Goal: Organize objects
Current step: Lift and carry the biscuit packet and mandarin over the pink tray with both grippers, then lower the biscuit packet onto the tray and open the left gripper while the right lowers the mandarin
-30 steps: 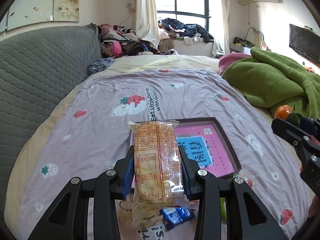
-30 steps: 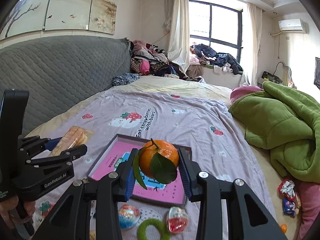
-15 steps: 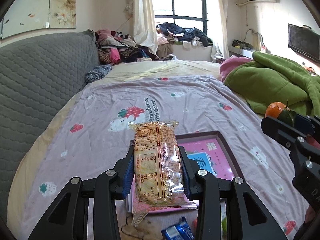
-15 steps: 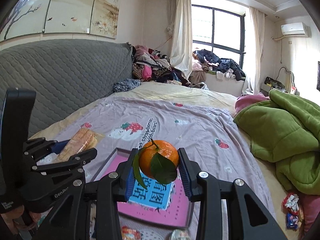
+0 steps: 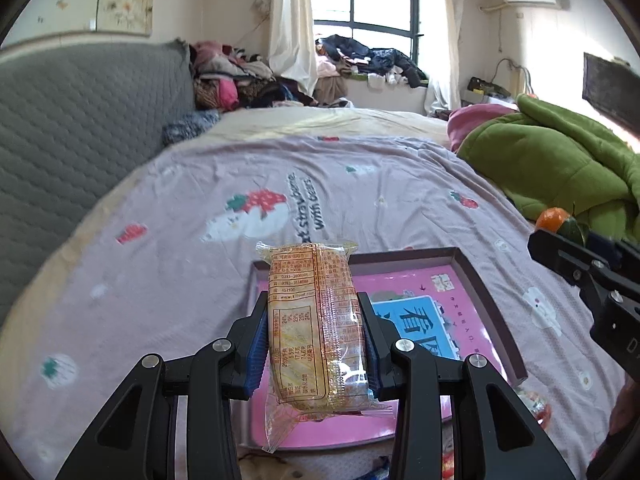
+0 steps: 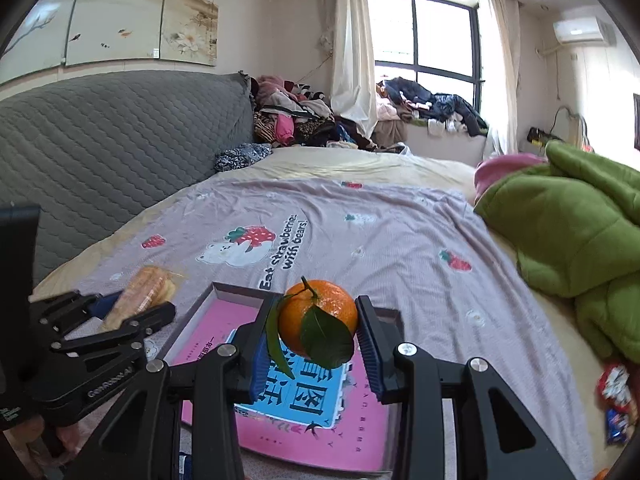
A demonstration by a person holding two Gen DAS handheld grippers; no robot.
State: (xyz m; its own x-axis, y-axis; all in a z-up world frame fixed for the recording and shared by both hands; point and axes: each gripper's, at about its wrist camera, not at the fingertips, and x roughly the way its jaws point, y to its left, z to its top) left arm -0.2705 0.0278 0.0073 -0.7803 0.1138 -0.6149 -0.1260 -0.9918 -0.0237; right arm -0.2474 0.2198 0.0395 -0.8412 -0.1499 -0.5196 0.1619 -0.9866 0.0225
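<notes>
Left gripper (image 5: 316,344) tilted down, fingers clamped on wrapped cake packet (image 5: 314,328), over left edge of pink box lid (image 5: 472,276). Right gripper (image 6: 316,340) tilted down, fingers clamped on leafy mandarin (image 6: 320,312) above lid's far rim. Bedsheet (image 6: 380,240) beyond open; green blanket (image 6: 568,240) bounds right.

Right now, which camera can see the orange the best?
The right wrist view. The orange sits big and centred there, squeezed in the right gripper, stem and leaves showing. The left wrist view catches only a small bit of it near the right edge, behind that gripper.
</notes>
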